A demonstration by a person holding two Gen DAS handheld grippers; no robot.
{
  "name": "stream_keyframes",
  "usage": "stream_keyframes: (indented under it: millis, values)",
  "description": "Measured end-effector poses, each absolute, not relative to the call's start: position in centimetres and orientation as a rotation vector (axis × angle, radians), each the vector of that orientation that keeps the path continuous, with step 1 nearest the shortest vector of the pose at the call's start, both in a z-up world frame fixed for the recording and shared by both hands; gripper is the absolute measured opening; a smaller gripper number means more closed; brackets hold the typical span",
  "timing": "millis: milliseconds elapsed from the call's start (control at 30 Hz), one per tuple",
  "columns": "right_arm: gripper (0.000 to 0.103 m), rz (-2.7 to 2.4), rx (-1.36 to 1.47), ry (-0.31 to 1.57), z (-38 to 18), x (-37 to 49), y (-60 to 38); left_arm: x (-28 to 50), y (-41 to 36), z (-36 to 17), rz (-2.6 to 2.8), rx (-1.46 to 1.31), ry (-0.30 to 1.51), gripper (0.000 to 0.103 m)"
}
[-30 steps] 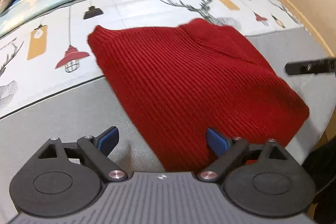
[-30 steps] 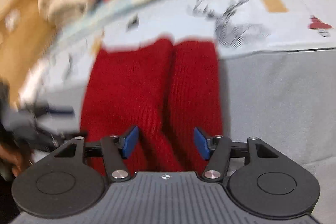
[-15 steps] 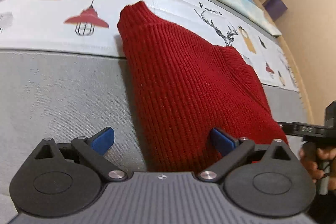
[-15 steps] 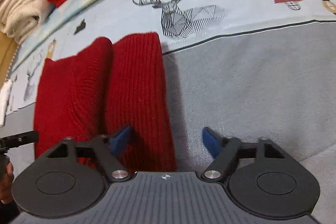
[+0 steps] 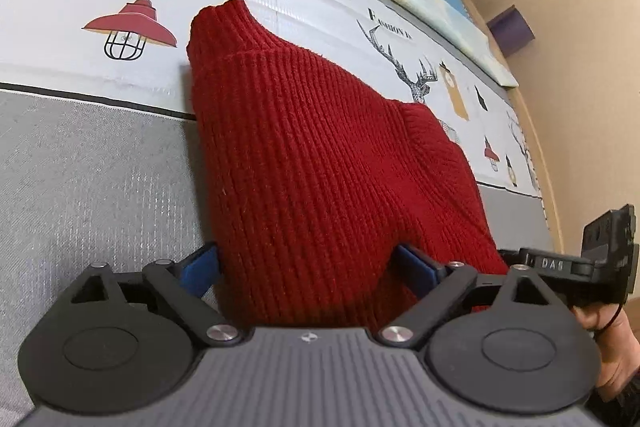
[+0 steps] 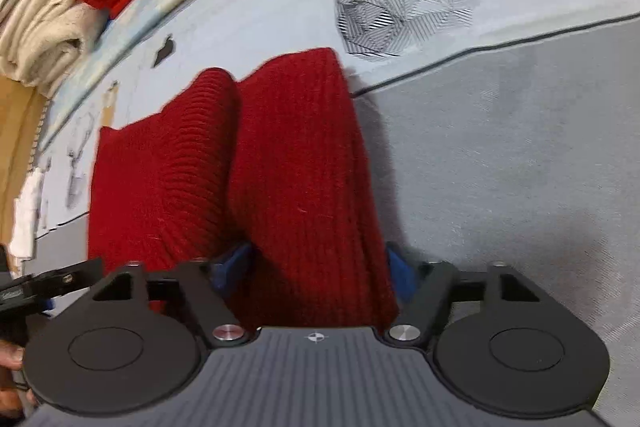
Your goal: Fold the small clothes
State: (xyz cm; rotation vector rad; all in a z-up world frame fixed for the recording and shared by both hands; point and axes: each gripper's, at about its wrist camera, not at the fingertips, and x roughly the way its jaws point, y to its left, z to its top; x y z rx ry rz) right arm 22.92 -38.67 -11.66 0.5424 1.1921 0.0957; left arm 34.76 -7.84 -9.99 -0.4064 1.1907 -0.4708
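Your two wrist cameras both look steeply down, close over the red knit sweater [image 5: 320, 167] on the printed bedsheet [image 5: 60, 155]; the left covers its left edge, the right its right edge.

Right tool [image 6: 316, 269] pointed down over a red rib-knit garment [image 6: 288, 179] lying folded lengthwise in two ridges on a bed cover, grey fabric [image 6: 500, 167] in front, pale printed band behind; blue pads [image 6: 232, 267] stand either side of the right-hand ridge, jaws closing, knit between them; whether the pads press the knit cannot be told; a line-drawn stag print [image 6: 384, 11] lies beyond the garment; cream and red folded textiles [image 6: 60, 7] stacked at upper left; left tool [image 6: 48, 283] enters at the left edge.
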Motion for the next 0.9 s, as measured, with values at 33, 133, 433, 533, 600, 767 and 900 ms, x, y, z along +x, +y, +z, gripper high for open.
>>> stream_keyframes:
  millis: [33,133,433,533,600,767,900]
  values:
    - [0.070,0.098,0.532,1.193,-11.6,23.0,-38.5,34.8,-7.8,-10.0,-0.472,-0.402,1.193,0.092]
    - [0.064,0.106,0.512,1.187,-11.3,23.3,-38.3,35.1,-7.7,-9.6,-0.479,-0.387,1.184,0.082]
    - [0.052,0.106,0.480,1.150,-10.4,24.2,-36.9,35.6,-6.3,-8.0,-0.442,-0.381,1.130,0.066]
    - [0.049,0.123,0.484,1.134,-10.0,24.5,-35.8,36.1,-5.4,-7.3,-0.398,-0.376,1.100,0.065]
    - [0.044,0.153,0.496,1.116,-9.7,24.8,-34.8,36.4,-4.4,-6.6,-0.354,-0.377,1.070,0.064]
    - [0.026,0.256,0.533,1.022,-8.5,25.7,-32.5,37.2,-1.5,-5.1,-0.262,-0.435,1.034,0.061]
    - [0.026,0.231,0.528,1.032,-8.8,26.5,-31.3,36.6,-0.1,-2.6,-0.214,-0.419,0.928,0.058]
